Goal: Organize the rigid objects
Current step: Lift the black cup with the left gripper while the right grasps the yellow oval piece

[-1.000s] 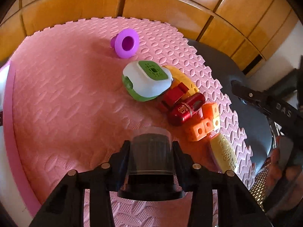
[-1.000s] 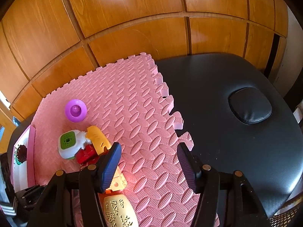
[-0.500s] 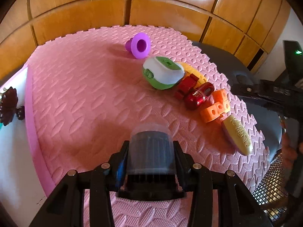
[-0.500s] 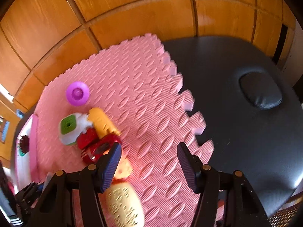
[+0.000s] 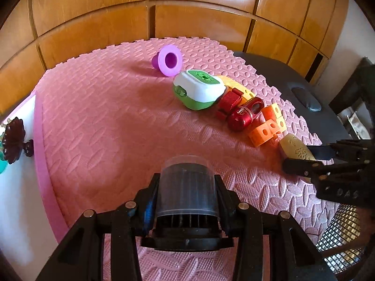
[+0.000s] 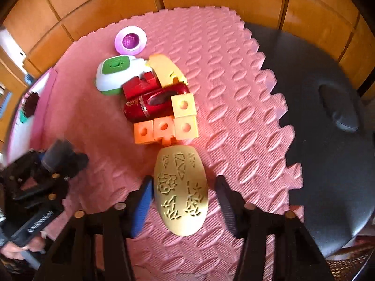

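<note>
My left gripper (image 5: 186, 192) is shut on a dark ribbed cup with a clear cover (image 5: 187, 182) and holds it above the pink foam mat (image 5: 105, 121). My right gripper (image 6: 184, 201) is open, its fingers on either side of a yellow embossed oval case (image 6: 181, 192) lying on the mat; whether the pads touch it I cannot tell. Beyond the case lie orange and yellow cubes (image 6: 168, 121), a red bottle (image 6: 152, 105), a red block (image 6: 138, 86), a white-green box (image 6: 114, 75), a yellow piece (image 6: 166, 70) and a purple cup (image 6: 130, 40).
The mat covers part of a black padded table (image 6: 328, 140) with a headrest dent. A pink-edged white board (image 5: 21, 187) holding a dark brown flower-shaped piece (image 5: 13, 138) lies left of the mat. Wooden panels (image 5: 187, 23) stand behind.
My right gripper has moved down and forward so the yellow oval case now lies between its open fingers. My left gripper, still holding the cup, has drawn back from the row of objects.
</note>
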A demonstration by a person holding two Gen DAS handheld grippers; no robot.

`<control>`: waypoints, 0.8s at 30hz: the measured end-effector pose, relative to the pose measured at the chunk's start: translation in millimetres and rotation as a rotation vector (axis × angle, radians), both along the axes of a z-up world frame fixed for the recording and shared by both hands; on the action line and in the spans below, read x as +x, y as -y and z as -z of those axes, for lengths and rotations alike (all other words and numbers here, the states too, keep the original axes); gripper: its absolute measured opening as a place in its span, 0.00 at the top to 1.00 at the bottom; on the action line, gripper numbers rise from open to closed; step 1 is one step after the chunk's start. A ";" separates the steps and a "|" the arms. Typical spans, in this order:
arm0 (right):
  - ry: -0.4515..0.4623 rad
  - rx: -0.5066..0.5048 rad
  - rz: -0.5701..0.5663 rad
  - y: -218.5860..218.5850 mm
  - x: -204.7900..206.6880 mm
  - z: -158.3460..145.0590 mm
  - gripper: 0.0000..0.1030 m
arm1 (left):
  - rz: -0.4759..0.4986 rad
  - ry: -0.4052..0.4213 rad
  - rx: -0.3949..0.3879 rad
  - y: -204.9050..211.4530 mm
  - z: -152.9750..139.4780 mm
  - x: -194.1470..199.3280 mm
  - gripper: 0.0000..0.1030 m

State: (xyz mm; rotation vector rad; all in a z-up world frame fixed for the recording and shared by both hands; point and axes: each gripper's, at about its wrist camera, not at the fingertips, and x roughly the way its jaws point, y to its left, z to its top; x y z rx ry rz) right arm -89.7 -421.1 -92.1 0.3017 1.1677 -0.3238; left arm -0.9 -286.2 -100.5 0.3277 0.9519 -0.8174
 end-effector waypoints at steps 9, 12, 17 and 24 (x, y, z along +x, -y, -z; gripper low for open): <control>0.009 -0.058 -0.034 -12.9 0.3 3.7 0.55 | -0.048 -0.051 -0.100 -33.8 -29.1 -0.1 0.58; 0.013 -0.061 -0.031 -10.6 -1.2 2.0 0.56 | -0.098 -0.059 -0.158 -57.1 -47.8 7.1 0.58; 0.017 -0.066 -0.033 -14.0 -2.5 -0.2 0.57 | -0.254 -0.094 -0.240 -110.1 -68.8 37.8 0.58; 0.027 -0.065 -0.030 -12.1 -2.1 0.1 0.57 | -0.478 -0.163 -0.220 -177.2 -49.8 86.8 0.58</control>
